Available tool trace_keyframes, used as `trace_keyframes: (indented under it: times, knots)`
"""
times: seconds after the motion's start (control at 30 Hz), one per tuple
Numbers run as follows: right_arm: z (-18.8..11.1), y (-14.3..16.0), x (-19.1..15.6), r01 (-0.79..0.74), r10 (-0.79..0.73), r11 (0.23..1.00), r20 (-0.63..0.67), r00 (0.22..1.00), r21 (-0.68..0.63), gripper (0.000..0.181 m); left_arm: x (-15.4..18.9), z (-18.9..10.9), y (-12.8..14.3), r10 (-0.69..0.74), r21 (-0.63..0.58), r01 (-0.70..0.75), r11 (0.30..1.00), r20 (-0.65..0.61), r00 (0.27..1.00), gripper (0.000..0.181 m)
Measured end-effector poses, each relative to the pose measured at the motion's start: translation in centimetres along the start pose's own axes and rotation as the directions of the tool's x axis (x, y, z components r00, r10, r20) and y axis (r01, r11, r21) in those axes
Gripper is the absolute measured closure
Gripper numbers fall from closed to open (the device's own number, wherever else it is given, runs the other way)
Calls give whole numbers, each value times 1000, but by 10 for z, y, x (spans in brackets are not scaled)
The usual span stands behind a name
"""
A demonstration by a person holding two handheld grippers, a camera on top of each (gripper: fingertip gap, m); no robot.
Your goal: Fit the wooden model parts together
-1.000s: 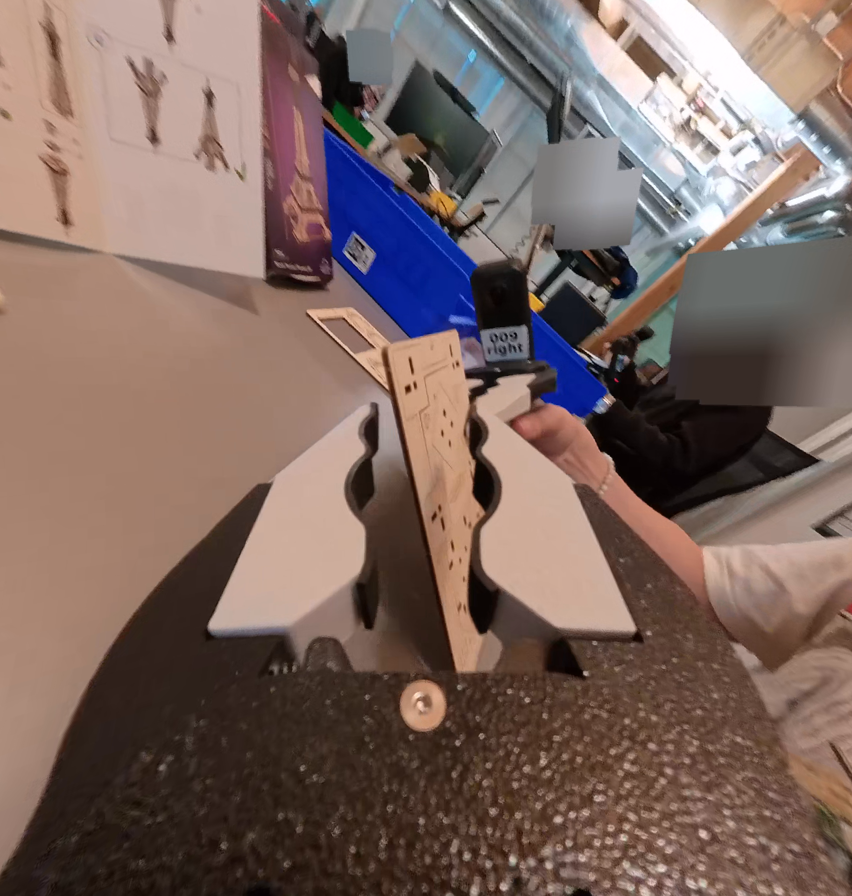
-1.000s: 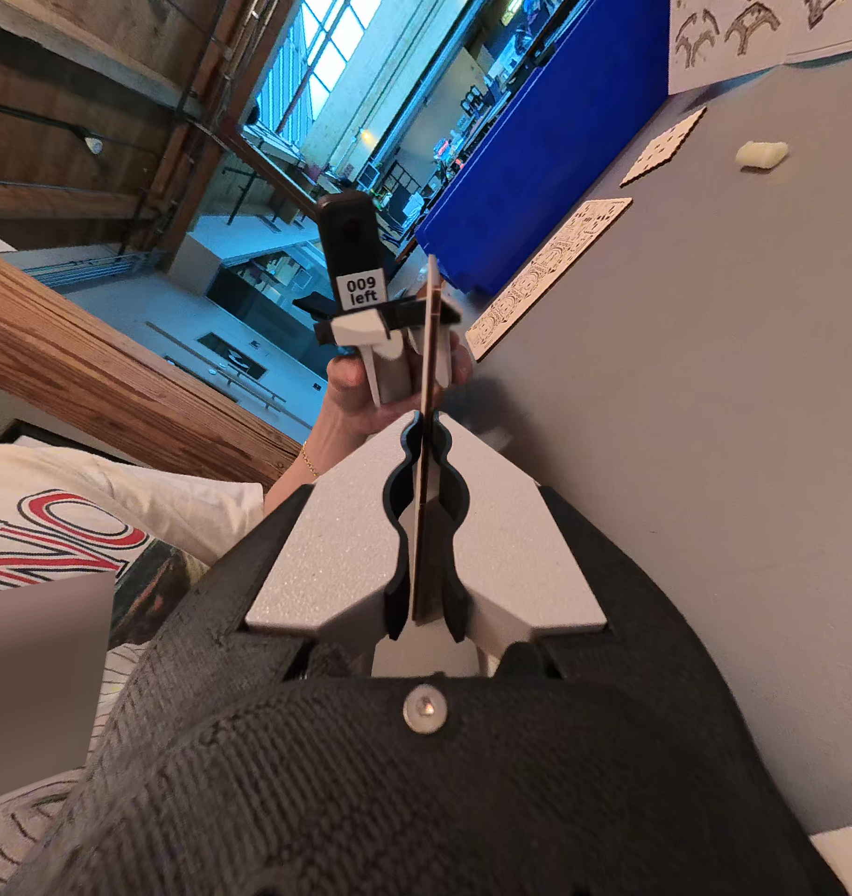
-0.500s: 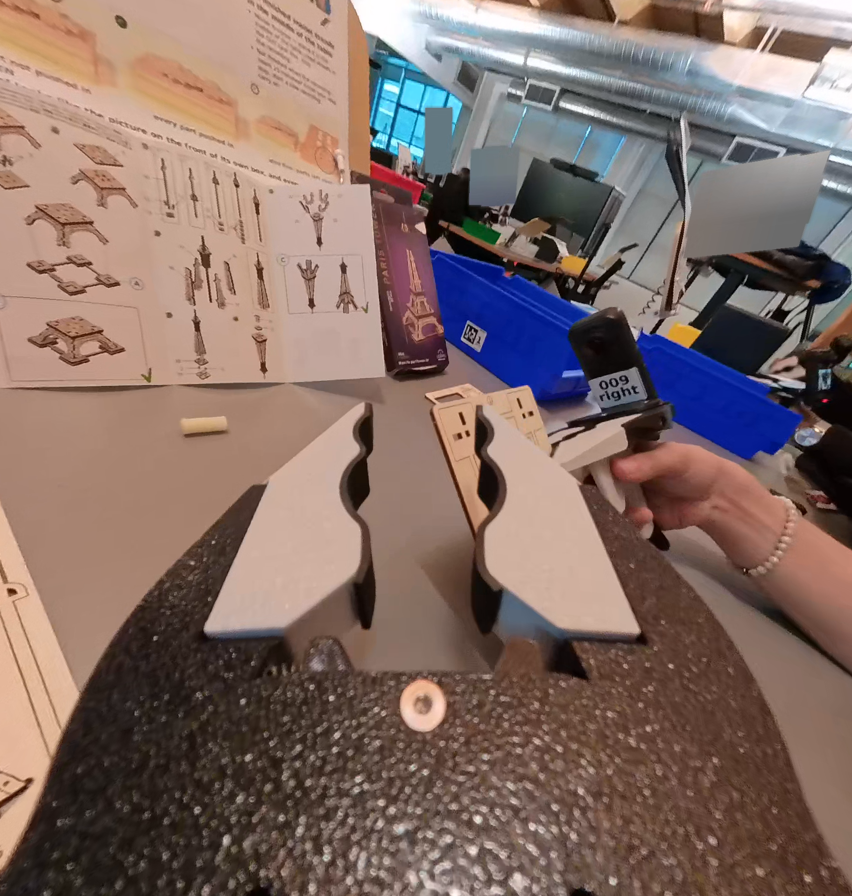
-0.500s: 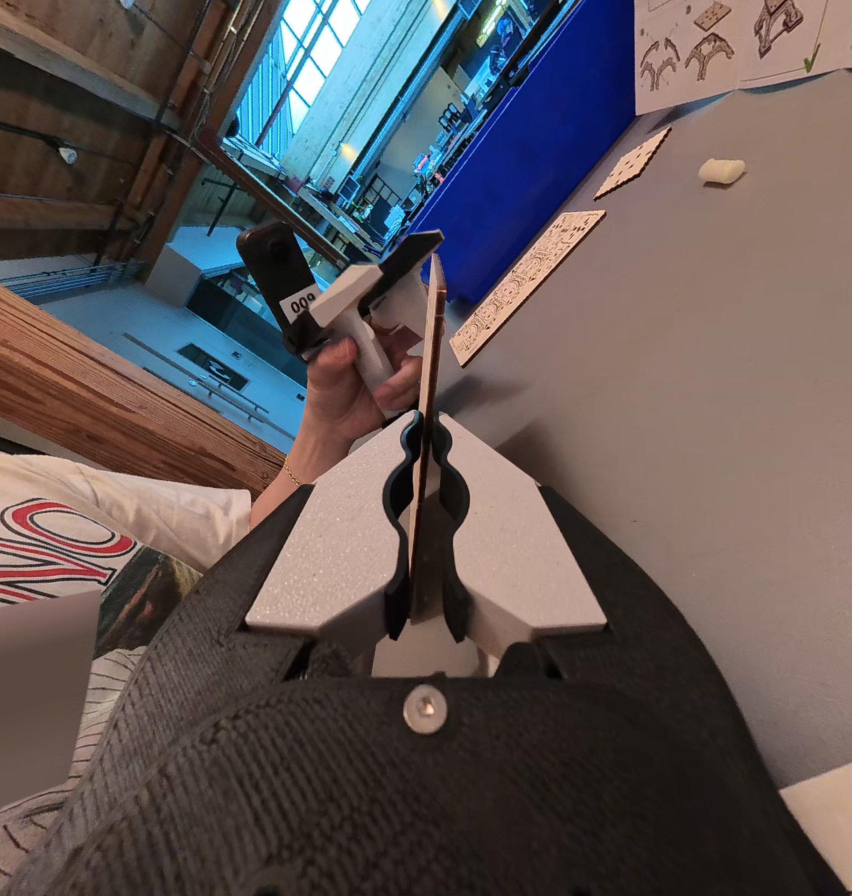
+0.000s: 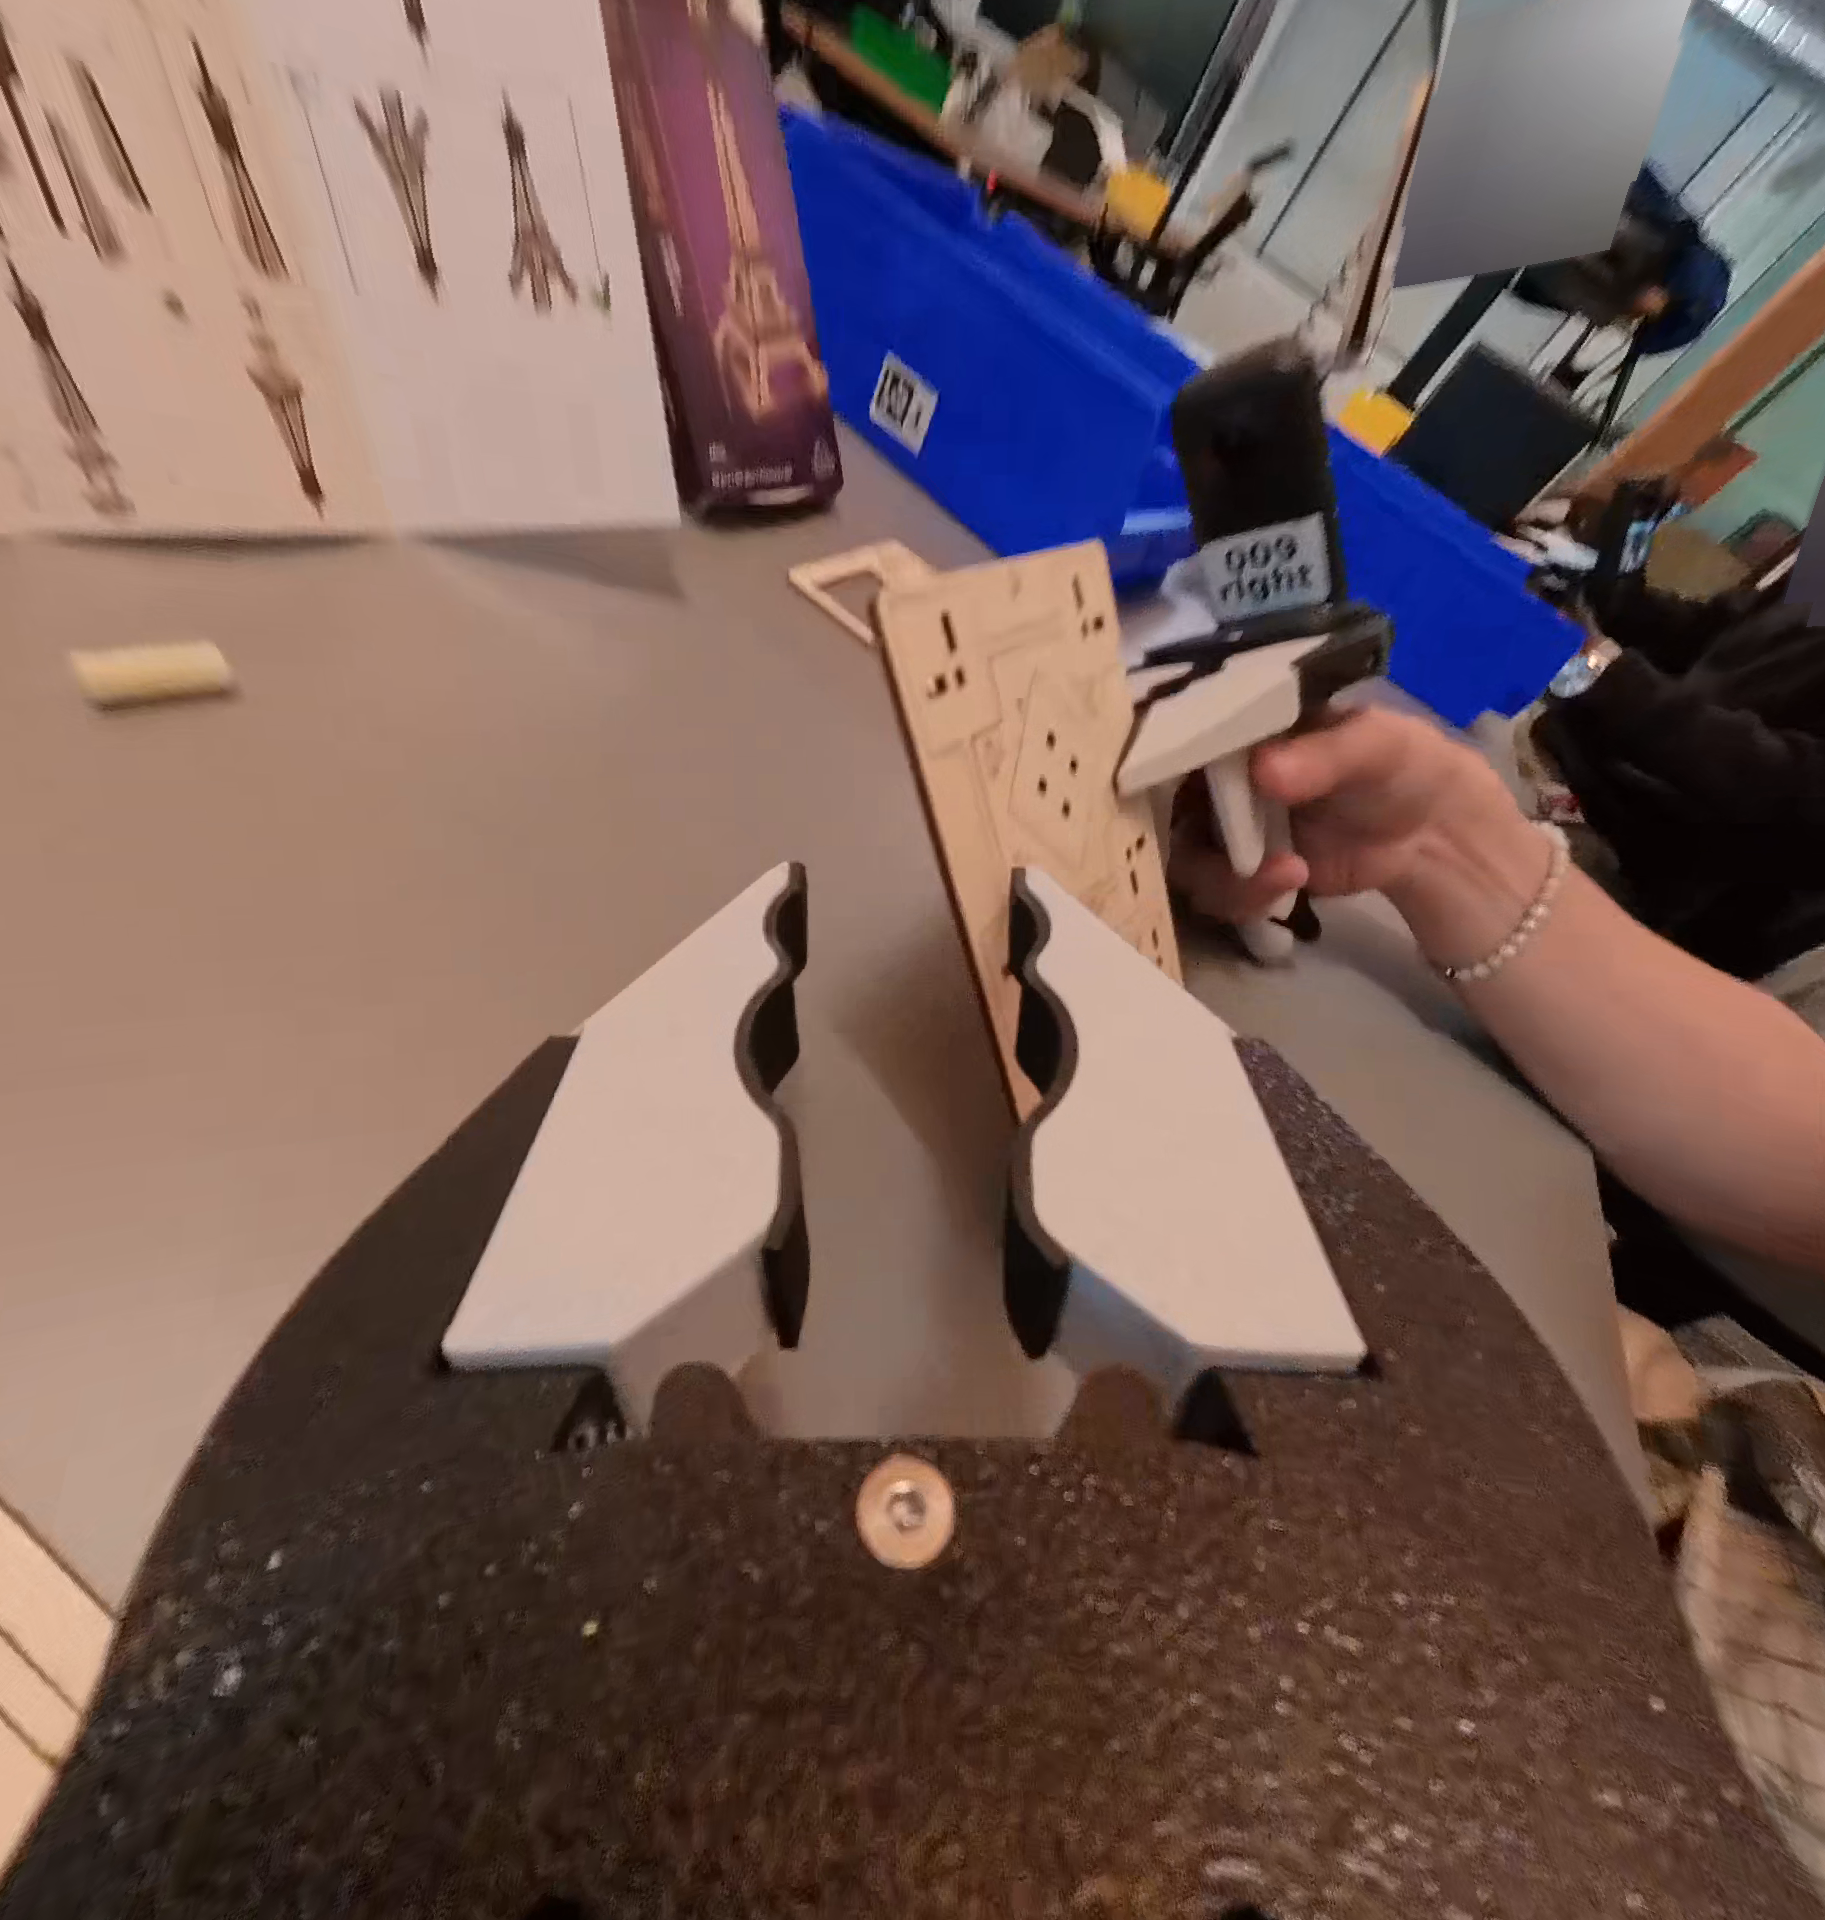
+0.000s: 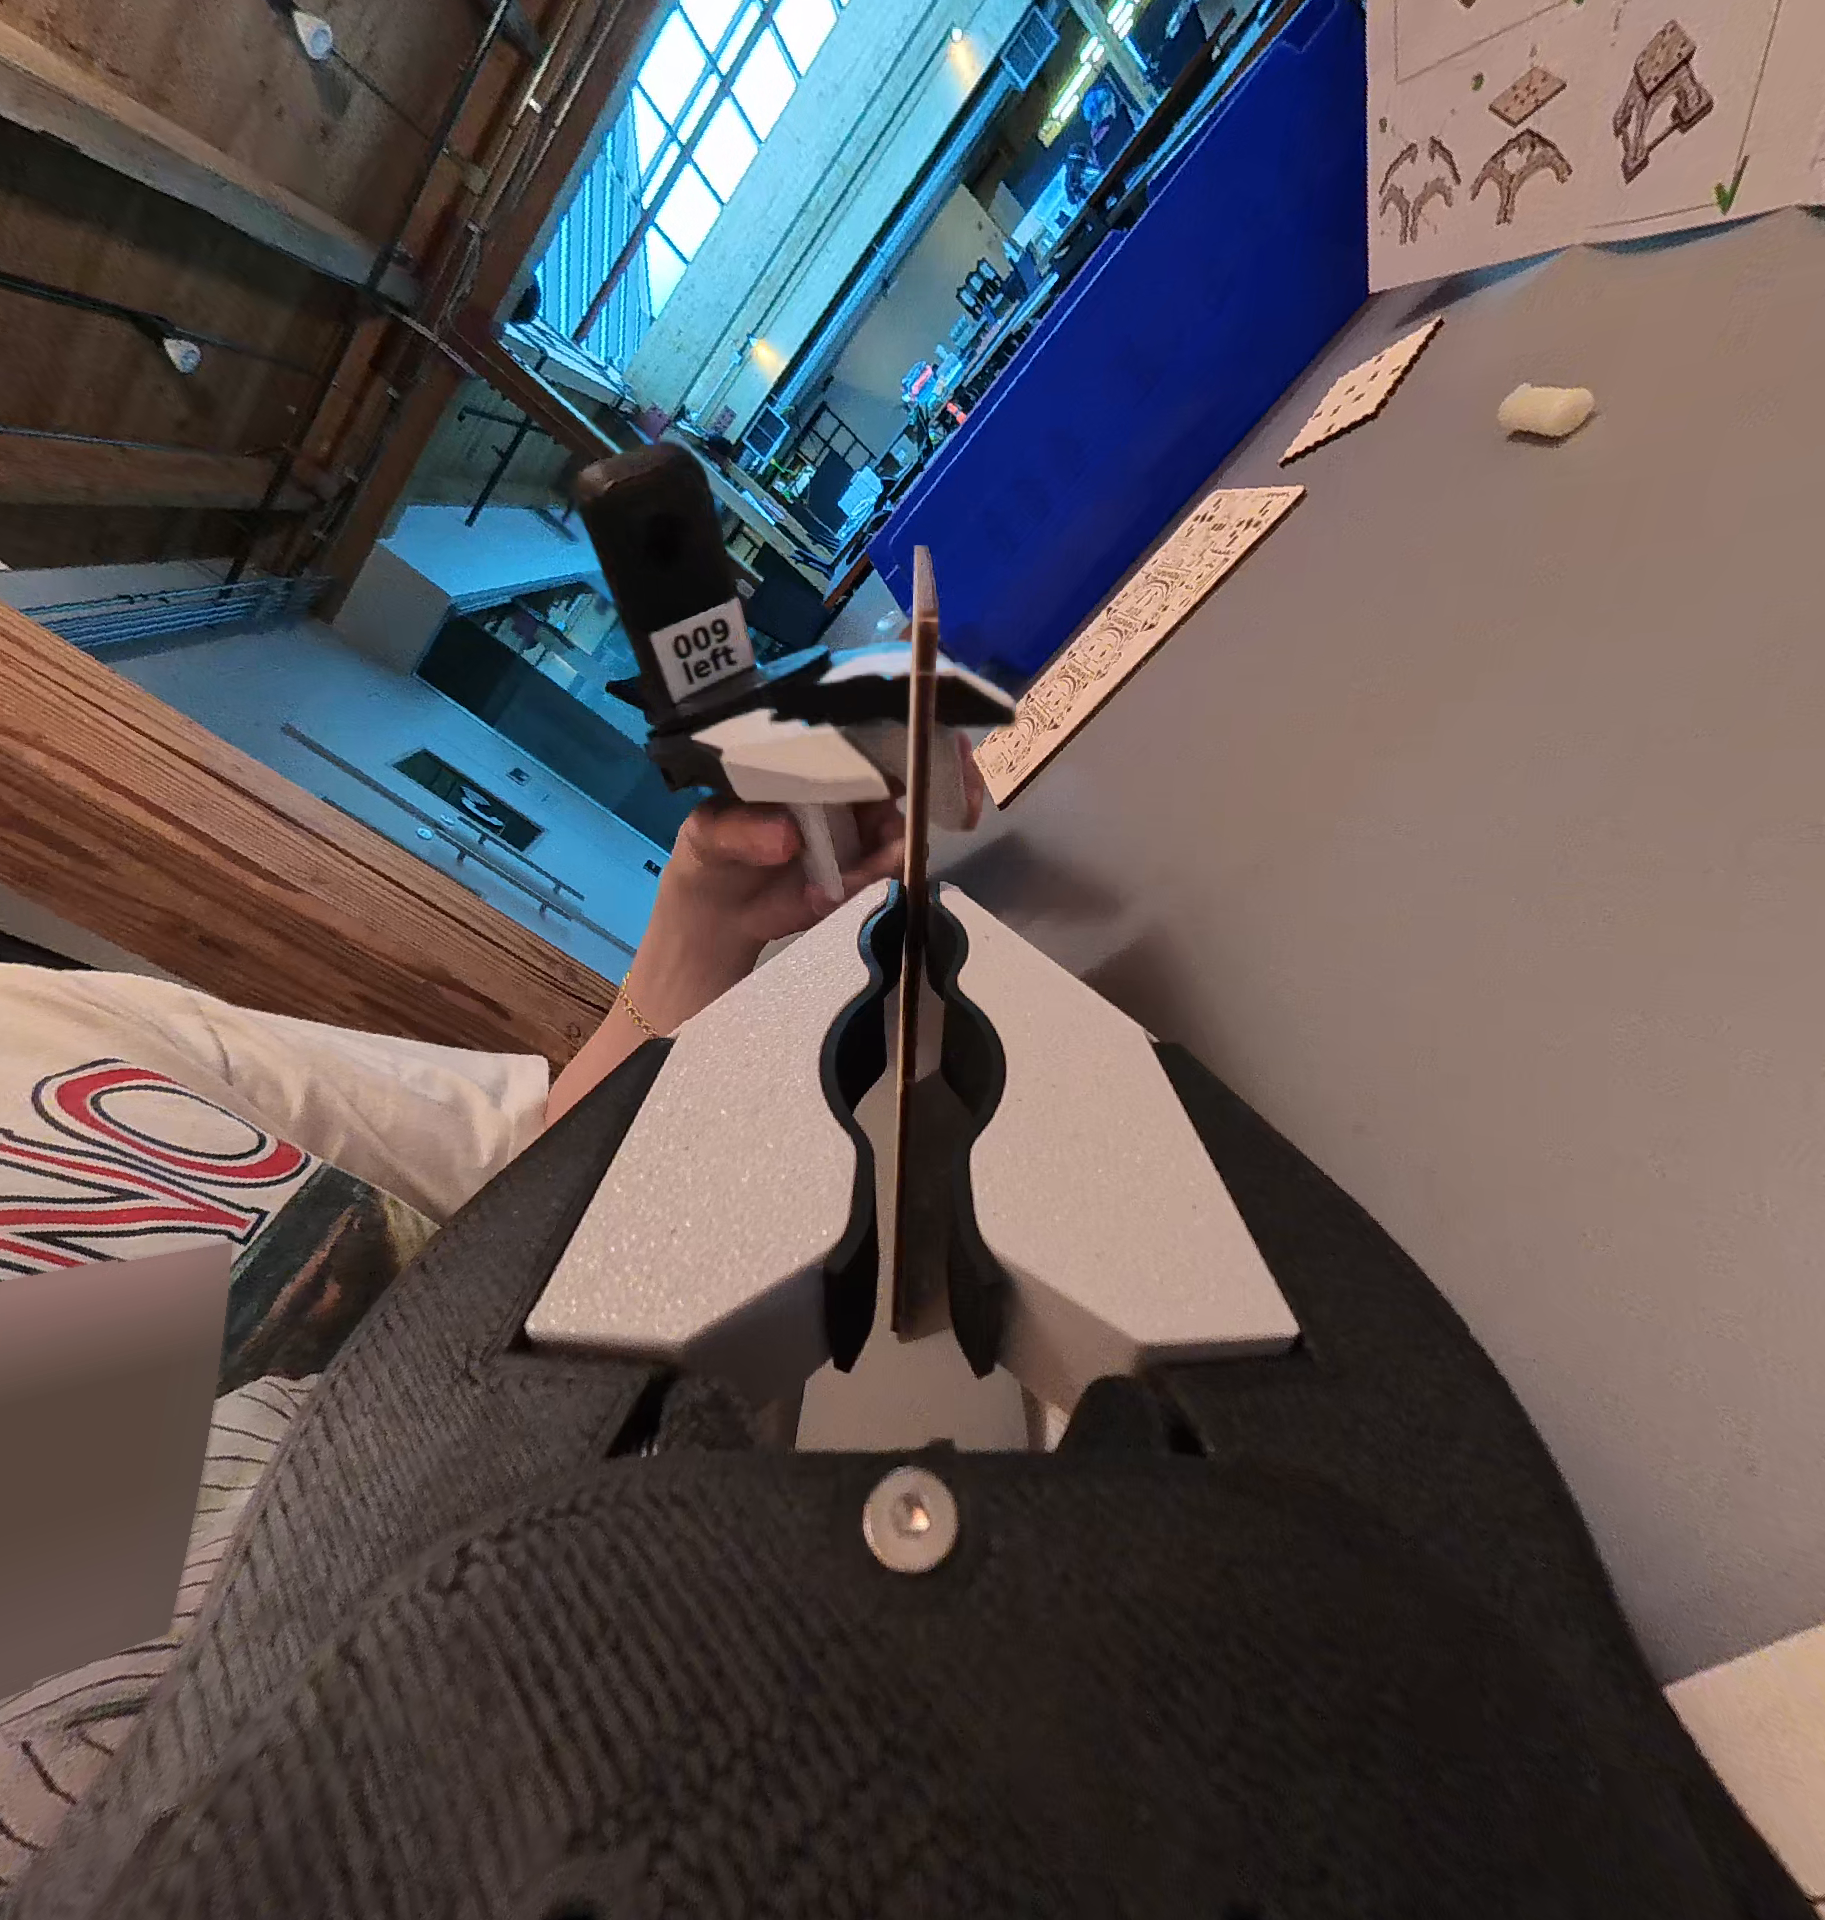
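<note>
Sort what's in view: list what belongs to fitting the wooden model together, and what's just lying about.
For the job:
wooden sheet clamped in right tool
left tool, open
flat wooden sheet
instruction sheet

Lying about:
pale block
purple box
blue bin

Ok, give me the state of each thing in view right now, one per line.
left gripper: open, nothing between its fingers.
right gripper: shut on the wooden sheet.
wooden sheet: held on edge above the table, tilted.
flat wooden sheet: lying flat on the table.
small wooden piece: lying flat.
purple box: standing upright.
white block: lying on the table.
</note>
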State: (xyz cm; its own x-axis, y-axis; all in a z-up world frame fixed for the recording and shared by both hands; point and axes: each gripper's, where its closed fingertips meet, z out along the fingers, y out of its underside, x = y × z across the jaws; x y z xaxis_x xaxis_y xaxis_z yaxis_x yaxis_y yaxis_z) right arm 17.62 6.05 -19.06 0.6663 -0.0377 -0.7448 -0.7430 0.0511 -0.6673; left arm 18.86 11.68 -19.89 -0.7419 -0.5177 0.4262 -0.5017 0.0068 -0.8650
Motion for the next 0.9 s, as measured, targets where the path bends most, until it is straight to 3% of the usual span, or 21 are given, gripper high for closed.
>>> trace_keyframes:
  times: [0.2, 0.53, 0.9]
  knots:
    - [-1, -2, 2, 0, 0, 1000, -9, 1000, 9, 180, 3, 2, 10, -3, -77, 3, 997, 0, 1000, 144]
    - [4, 2, 3, -3, 2, 1000, -30, 1000, -10, 180, -5, 1, 27, 51, -228, -28, 973, 97, 994, 109]
    - [9, 6, -1, 15, -16, 1000, -20, 1000, -27, 180, -11, -4, 24, -35, -202, 58, 978, 117, 993, 112]
